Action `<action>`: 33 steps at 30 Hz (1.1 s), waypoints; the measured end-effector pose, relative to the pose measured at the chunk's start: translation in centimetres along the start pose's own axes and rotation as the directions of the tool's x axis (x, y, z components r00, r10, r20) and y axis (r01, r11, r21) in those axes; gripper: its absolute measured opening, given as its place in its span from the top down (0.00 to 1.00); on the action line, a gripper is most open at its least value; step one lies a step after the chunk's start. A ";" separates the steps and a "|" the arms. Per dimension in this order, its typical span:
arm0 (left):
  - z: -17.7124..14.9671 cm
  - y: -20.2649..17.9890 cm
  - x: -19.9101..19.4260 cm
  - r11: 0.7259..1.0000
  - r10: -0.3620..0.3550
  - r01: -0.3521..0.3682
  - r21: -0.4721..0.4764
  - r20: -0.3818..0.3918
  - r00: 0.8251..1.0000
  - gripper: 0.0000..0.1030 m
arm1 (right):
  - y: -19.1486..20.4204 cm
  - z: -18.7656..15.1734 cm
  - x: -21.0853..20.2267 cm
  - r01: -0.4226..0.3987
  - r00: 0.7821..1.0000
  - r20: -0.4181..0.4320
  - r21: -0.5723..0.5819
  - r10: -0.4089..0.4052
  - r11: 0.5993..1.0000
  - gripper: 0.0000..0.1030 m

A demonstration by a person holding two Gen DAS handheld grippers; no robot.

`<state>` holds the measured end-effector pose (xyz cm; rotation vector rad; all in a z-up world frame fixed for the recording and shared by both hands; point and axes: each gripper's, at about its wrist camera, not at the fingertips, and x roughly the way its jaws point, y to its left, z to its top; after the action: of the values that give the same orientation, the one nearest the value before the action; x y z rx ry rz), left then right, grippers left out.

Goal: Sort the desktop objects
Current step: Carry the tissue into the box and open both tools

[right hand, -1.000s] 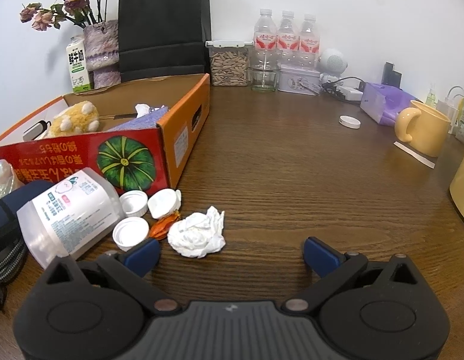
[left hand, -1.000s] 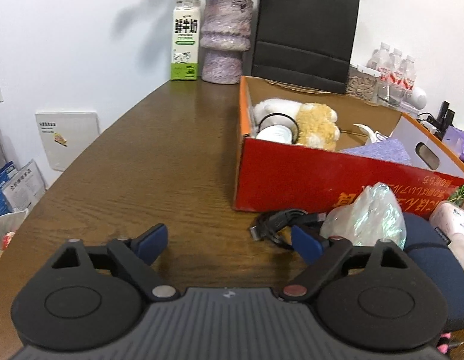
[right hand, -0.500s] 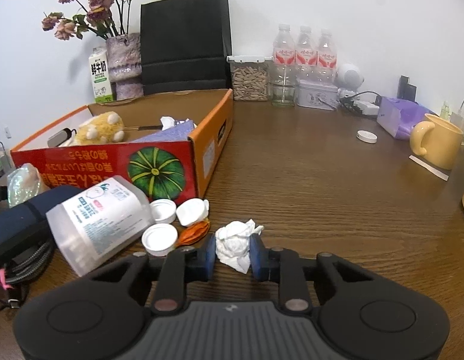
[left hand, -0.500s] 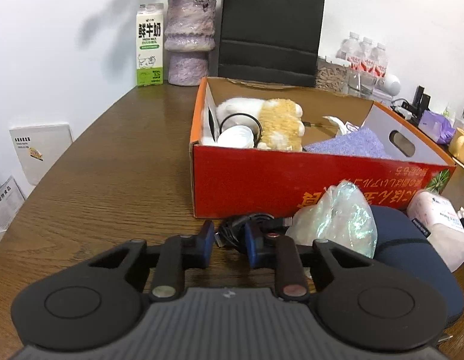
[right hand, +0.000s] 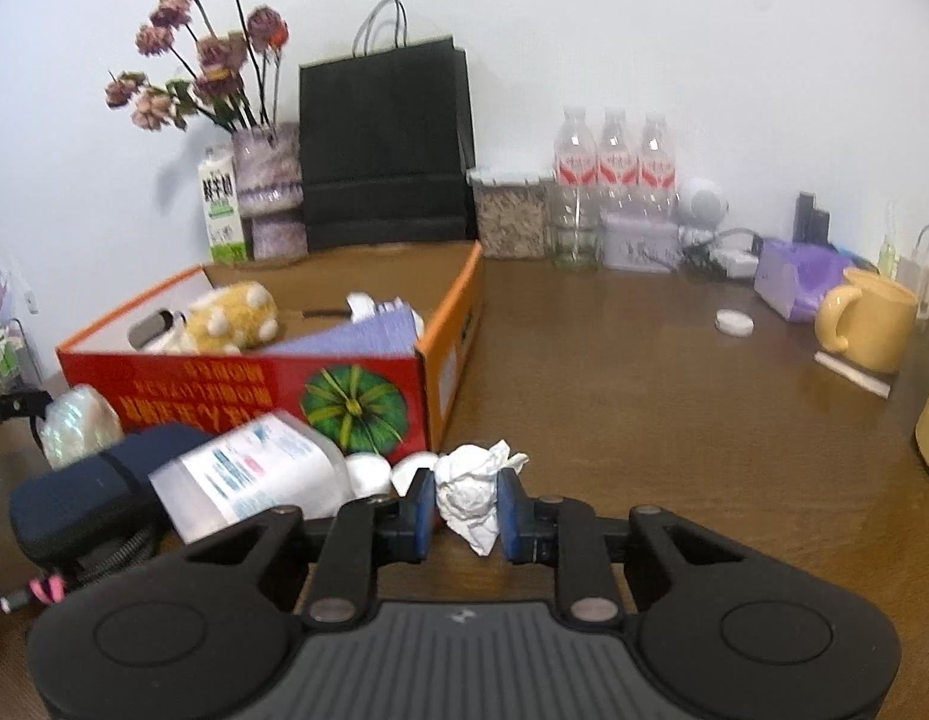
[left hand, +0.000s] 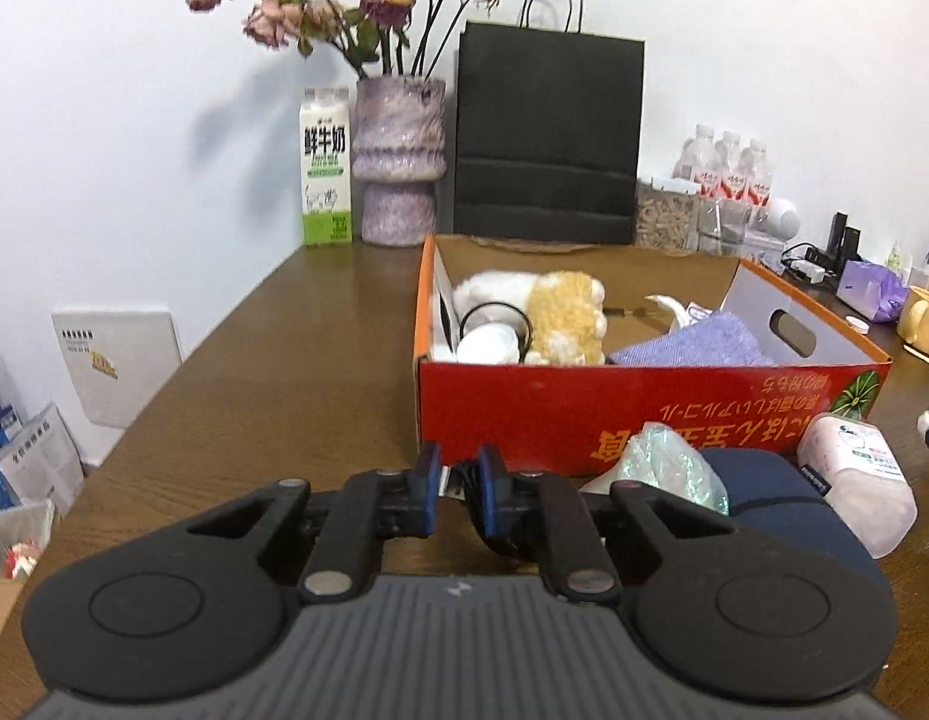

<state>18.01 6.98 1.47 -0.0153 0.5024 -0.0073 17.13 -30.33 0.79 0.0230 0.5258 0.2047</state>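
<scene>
My left gripper (left hand: 458,498) is low over the wooden table, just before the red cardboard box (left hand: 524,414). Its jaws are closing and a black cable (left hand: 466,477) is pinched between the blue pads. In the right wrist view, my right gripper (right hand: 464,507) is shut on a crumpled white tissue (right hand: 467,492), near the box's pumpkin-printed corner (right hand: 350,402). The box holds a yellow-and-white plush toy (left hand: 560,315), a purple cloth (left hand: 692,348) and a white cup (left hand: 488,345).
Before the box lie a shiny plastic bag (left hand: 668,462), a navy case (left hand: 764,498), a toppled plastic jar (right hand: 254,474) and white caps (right hand: 368,474). Vase (left hand: 398,162), milk carton (left hand: 325,168), black paper bag (right hand: 386,150) and bottles (right hand: 614,162) line the wall. A yellow mug (right hand: 872,324) stands right.
Both grippers went from wide open to nearly shut: the left on the black cable, the right on the tissue. Both have risen a little, and more of the wall shows.
</scene>
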 end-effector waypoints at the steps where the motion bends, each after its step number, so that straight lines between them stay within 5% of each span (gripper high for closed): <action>1: 0.1 0.0 -0.1 1.000 0.002 -0.002 0.000 0.004 1.000 0.87 | 0.2 0.3 -0.1 -0.001 1.000 0.008 0.000 0.001 1.000 0.80; 15: 6.2 -2.1 -2.3 0.999 -0.041 0.041 0.007 0.228 0.973 0.87 | 4.6 7.6 0.4 -0.068 0.984 0.160 -0.040 0.074 0.997 0.80; 26: 8.8 -3.8 6.1 0.999 -0.037 0.042 -0.026 0.177 0.983 0.87 | 7.3 10.9 10.3 -0.034 0.998 0.060 -0.015 0.035 0.999 0.80; 33: 7.4 -4.1 9.7 1.000 0.024 -0.026 0.015 0.109 0.994 0.87 | 6.3 9.2 14.5 -0.030 0.999 -0.021 0.011 0.030 1.000 0.80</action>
<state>30.03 2.88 3.35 0.0062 0.3937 0.0138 32.77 -20.96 2.05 0.0390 0.5475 0.2314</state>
